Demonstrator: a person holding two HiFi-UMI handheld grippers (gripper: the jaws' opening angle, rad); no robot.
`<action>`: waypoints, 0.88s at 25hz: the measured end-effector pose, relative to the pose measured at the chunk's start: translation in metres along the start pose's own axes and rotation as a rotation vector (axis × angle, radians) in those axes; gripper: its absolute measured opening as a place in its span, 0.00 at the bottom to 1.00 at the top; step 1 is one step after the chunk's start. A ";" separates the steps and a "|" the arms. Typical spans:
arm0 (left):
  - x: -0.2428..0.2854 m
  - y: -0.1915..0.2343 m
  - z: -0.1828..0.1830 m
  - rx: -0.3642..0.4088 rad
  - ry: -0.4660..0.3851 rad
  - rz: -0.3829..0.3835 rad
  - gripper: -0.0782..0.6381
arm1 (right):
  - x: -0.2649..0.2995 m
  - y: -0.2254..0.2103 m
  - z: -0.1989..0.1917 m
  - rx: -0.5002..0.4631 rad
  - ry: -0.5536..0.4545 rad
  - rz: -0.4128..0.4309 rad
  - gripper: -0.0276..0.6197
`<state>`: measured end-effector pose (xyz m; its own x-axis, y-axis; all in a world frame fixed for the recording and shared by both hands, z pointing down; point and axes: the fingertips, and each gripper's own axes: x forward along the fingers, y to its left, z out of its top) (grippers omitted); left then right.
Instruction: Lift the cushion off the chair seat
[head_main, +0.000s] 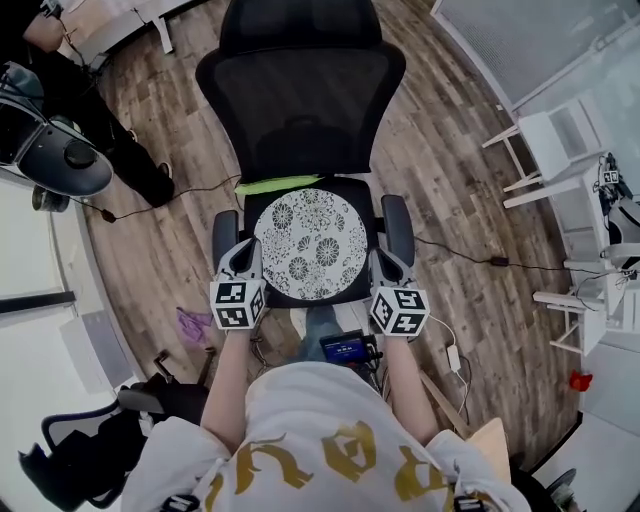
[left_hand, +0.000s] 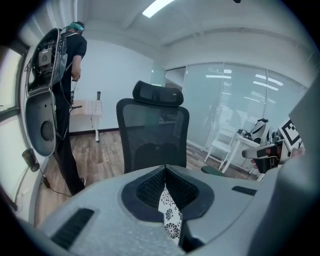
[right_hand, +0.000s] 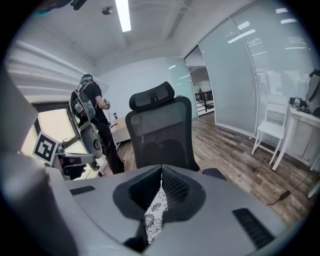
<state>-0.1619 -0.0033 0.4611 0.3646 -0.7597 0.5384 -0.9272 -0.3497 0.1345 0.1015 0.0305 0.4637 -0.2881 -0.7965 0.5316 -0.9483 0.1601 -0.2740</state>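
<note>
Cushion, on chair seat: I had left gripper and right gripper clamped on its opposite edges. Next, I judged, came an even lift.

The left gripper has its jaws pinched together on a fold of the white floral cushion, and beyond them stands the black mesh chair, with a person in dark clothes far left by a desk and a white chair far right.
</note>
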 end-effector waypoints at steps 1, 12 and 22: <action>0.003 0.001 -0.001 0.000 0.004 0.002 0.12 | 0.003 -0.002 -0.001 -0.004 0.005 -0.003 0.06; 0.041 0.017 -0.026 -0.054 0.109 -0.007 0.12 | 0.050 -0.010 -0.017 -0.044 0.093 0.032 0.06; 0.074 0.022 -0.066 -0.085 0.231 -0.002 0.13 | 0.090 -0.032 -0.054 -0.061 0.249 0.021 0.06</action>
<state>-0.1611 -0.0309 0.5584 0.3459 -0.6101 0.7129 -0.9340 -0.2964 0.1995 0.0983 -0.0151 0.5636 -0.3244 -0.6258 0.7093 -0.9459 0.2160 -0.2421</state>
